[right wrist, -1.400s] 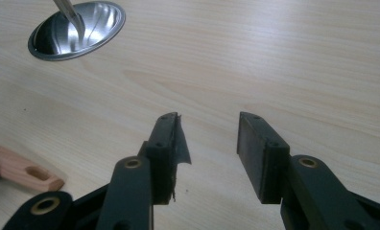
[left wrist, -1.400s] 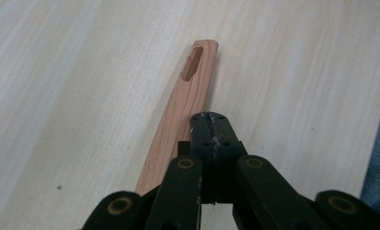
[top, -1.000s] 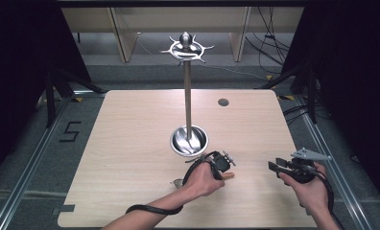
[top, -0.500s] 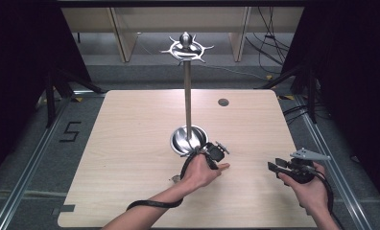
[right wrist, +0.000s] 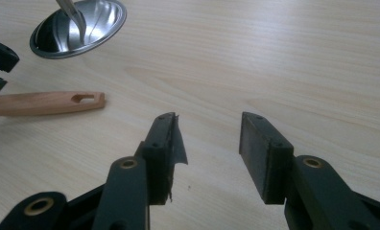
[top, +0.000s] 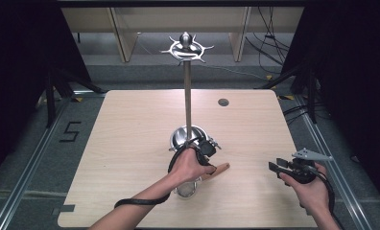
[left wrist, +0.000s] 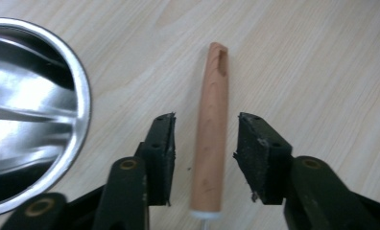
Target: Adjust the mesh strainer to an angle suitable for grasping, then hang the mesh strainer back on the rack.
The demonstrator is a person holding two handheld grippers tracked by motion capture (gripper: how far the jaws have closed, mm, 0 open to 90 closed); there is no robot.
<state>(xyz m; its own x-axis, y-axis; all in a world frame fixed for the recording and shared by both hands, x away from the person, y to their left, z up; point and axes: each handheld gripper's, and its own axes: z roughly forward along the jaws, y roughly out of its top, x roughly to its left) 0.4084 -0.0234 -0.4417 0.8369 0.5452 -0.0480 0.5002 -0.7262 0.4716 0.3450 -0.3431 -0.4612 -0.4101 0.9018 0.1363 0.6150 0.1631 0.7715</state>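
In the high view, the left gripper [top: 208,147] is sitting at lower centre of the frame, just below the stand's round steel base [top: 188,136]. A wooden handle [top: 216,169] is lying on the table [top: 130,143] beside the left hand [top: 190,165], poking out toward the right. A metal piece is showing just under that hand, too hidden to identify.

In the left gripper view, the handle [left wrist: 211,129] is running up the middle of the frame between the two jaws, with a gap showing on each side; the jaws are spread apart and are not touching it. The handle's slotted end is pointing to the top of the frame. The base [left wrist: 32,110] is filling the left edge.

The right gripper [top: 286,168] is sitting at lower right of the high view, well apart from the handle. In the right gripper view its jaws are standing wide over bare wood, gripping nothing, with the handle [right wrist: 44,103] at the left edge and the base [right wrist: 77,26] at upper left.
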